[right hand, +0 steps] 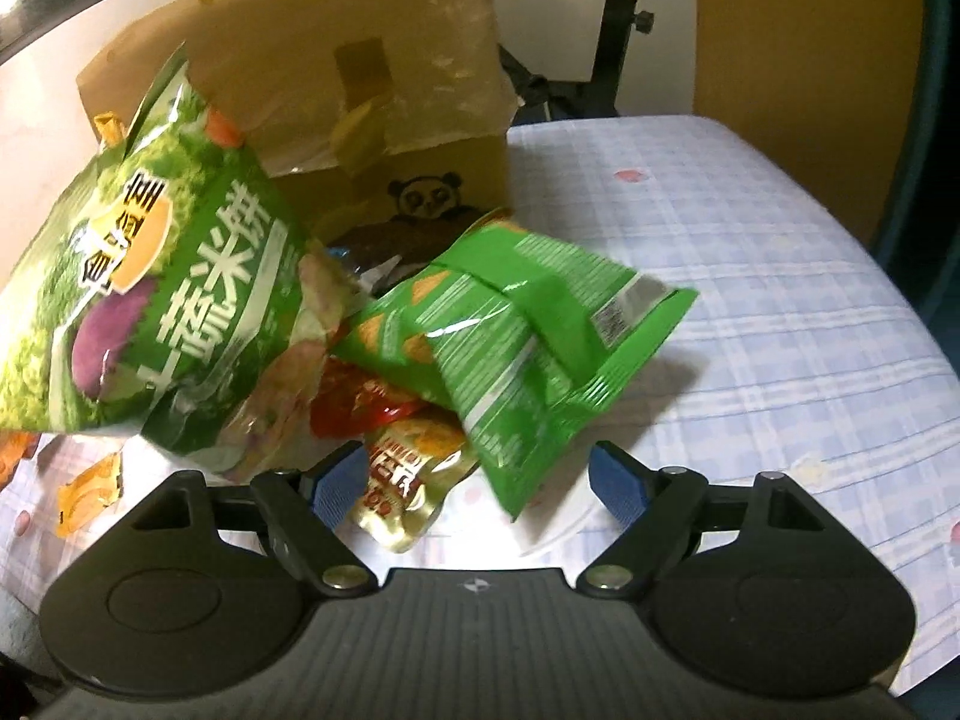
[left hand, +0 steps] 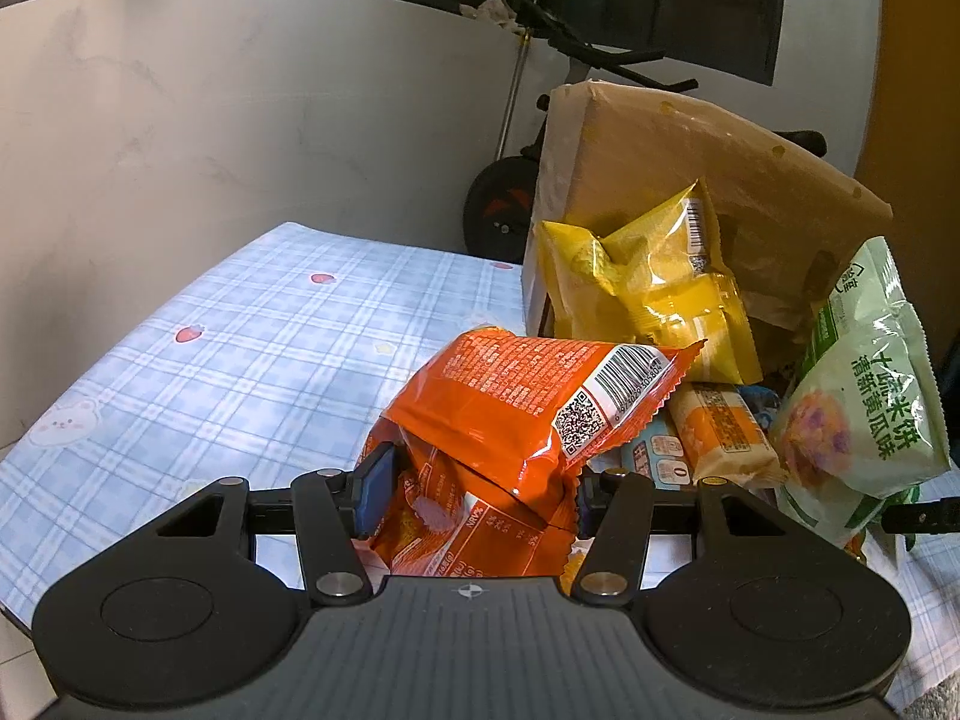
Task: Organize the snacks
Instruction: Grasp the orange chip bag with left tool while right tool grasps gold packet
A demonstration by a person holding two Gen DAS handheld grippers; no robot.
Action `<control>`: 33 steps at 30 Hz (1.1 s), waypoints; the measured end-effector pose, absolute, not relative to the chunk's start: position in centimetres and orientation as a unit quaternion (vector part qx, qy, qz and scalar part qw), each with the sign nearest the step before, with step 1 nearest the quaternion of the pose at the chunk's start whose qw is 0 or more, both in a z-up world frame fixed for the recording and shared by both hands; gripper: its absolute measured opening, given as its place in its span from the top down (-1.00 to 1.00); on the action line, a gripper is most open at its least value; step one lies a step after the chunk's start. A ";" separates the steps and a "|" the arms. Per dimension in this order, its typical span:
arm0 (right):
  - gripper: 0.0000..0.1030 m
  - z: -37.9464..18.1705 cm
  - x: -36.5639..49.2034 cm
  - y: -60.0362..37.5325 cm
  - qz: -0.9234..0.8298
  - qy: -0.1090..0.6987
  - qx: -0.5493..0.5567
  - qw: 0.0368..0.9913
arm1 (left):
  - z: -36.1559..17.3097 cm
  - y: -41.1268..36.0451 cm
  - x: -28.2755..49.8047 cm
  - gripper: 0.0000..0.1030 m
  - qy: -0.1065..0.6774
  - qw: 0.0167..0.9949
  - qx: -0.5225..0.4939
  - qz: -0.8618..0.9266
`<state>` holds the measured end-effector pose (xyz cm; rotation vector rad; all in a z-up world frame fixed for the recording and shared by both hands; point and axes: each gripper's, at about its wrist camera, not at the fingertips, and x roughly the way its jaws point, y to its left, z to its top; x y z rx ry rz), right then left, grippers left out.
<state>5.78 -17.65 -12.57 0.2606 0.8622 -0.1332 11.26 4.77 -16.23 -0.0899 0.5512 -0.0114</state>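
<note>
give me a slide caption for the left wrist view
Left gripper shut on an orange bag beside a cardboard box of snacks on a checked cloth.

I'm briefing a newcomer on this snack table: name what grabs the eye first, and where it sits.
The crinkly bright orange snack bag dominates the left wrist view, pinched between the left gripper pads above the blue checked tablecloth. In the right wrist view, a glossy green snack bag lies between the right gripper fingers, which look apart from it. Behind both stands an open brown cardboard box stuffed with yellow packets.

Dim indoor light, perhaps overhead; fisheye-warped edges.
</note>
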 end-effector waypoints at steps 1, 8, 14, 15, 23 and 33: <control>-0.61 -12.5 5.7 -17.5 -0.063 0.417 0.125 0.898 | -16.2 4.8 11.2 -0.12 0.271 0.962 -0.045 -0.007; -0.61 -13.0 4.6 -16.2 -0.052 0.445 0.122 0.886 | -16.5 4.6 10.5 -0.12 0.269 0.962 -0.042 -0.019; -0.55 -13.5 4.2 -15.1 -0.029 0.472 0.132 0.871 | -16.6 4.9 10.3 -0.12 0.268 0.962 -0.051 -0.022; -0.50 -13.6 4.3 -14.9 -0.025 0.472 0.132 0.871 | -16.6 4.9 10.4 -0.12 0.269 0.962 -0.053 -0.022; -0.23 -14.2 7.2 -15.1 -0.041 0.451 0.149 0.879 | -16.6 5.0 10.2 -0.12 0.268 0.961 -0.054 -0.026; -0.19 -15.5 9.2 -13.5 -0.067 0.418 0.097 0.901 | -16.6 4.6 10.3 -0.12 0.271 0.961 -0.049 -0.028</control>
